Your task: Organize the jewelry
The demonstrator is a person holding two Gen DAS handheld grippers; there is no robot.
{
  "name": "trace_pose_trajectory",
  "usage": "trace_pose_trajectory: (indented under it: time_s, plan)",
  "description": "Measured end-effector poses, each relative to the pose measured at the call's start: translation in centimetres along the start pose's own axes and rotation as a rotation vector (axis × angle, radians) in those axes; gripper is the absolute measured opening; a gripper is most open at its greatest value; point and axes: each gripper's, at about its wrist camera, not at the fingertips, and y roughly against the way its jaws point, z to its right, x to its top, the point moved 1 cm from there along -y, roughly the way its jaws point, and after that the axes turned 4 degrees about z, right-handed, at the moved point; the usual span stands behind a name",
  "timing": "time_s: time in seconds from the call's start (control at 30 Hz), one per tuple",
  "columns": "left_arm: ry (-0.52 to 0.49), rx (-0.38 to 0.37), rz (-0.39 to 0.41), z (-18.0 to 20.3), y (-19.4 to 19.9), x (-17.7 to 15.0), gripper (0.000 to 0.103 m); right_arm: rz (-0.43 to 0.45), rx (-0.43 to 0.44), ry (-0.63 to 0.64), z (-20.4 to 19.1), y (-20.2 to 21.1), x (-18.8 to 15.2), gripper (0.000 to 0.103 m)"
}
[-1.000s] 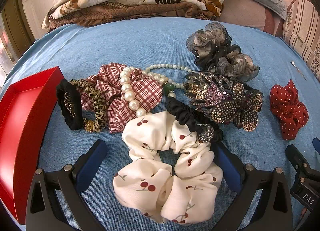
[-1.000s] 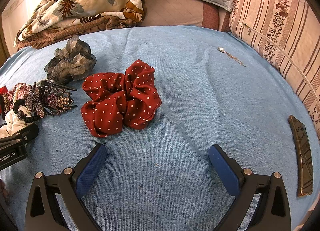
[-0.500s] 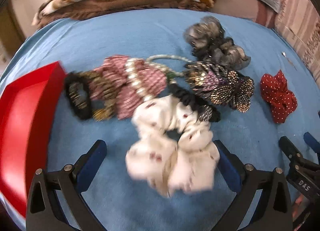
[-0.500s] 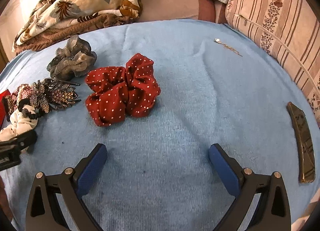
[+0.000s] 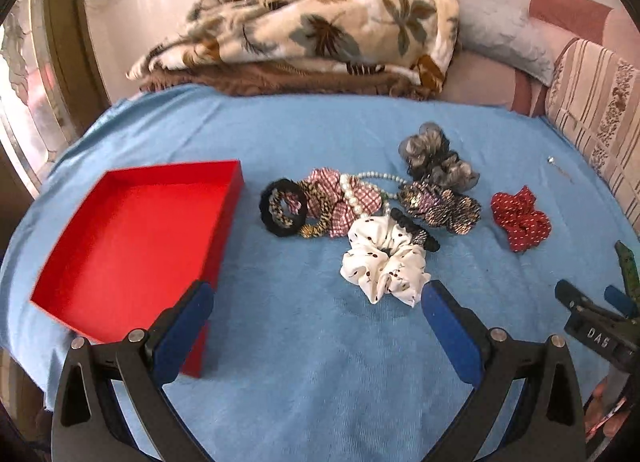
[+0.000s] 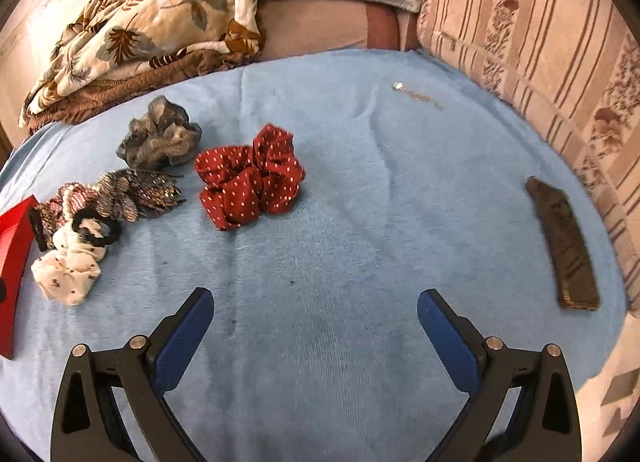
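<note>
A pile of hair accessories lies mid-bed on the blue sheet: a white cherry-print scrunchie [image 5: 384, 262], a black band [image 5: 282, 212], a plaid scrunchie with a pearl string [image 5: 352, 196], a rhinestone claw clip [image 5: 440, 206] and a grey scrunchie [image 5: 436, 158]. A red dotted scrunchie [image 5: 520, 218] [image 6: 250, 176] lies apart to the right. The red box [image 5: 132, 238] stands empty at the left. My left gripper [image 5: 316, 310] is open, short of the white scrunchie [image 6: 68, 266]. My right gripper [image 6: 316, 314] is open over bare sheet.
A flat dark barrette [image 6: 564, 250] lies near the bed's right edge, and a small pin [image 6: 416, 92] rests at the far right. A leaf-print blanket [image 5: 316, 34] and a striped cushion [image 6: 540, 54] border the back and right. The right tool's tip [image 5: 592, 326] shows in the left view.
Both grippers have drawn back and up from the accessories. The left one no longer straddles the white scrunchie, and the whole red box has come into view. Nothing was picked up.
</note>
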Motion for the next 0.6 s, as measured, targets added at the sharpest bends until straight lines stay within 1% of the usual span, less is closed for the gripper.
trace_pose_trajectory:
  time_s: [0.1,0.17,0.23,0.37,0.53,0.6]
  plan:
    - [-0.025,0.000,0.020,-0.2,1.5,0.2,0.103,0.069,-0.003,0.019,-0.7,2.5,0.2,0.103]
    - [-0.029,-0.034,0.024,-0.3,2.5,0.2,0.103,0.112,-0.005,0.039,-1.3,4.2,0.4,0.103]
    - [-0.015,-0.058,0.037,-0.6,3.5,0.3,0.103,0.159,-0.014,0.050,-1.8,5.9,0.7,0.103]
    - [0.000,-0.077,0.063,-1.2,5.3,0.5,0.103,0.247,-0.047,0.069,-2.6,8.6,1.1,0.103]
    - [0.017,-0.088,0.087,-1.9,6.8,0.6,0.103,0.379,-0.074,0.062,-3.3,11.9,1.4,0.103]
    - [0.027,-0.090,0.093,-2.4,7.2,0.6,0.103,0.409,-0.069,0.053,-3.4,12.8,1.4,0.103]
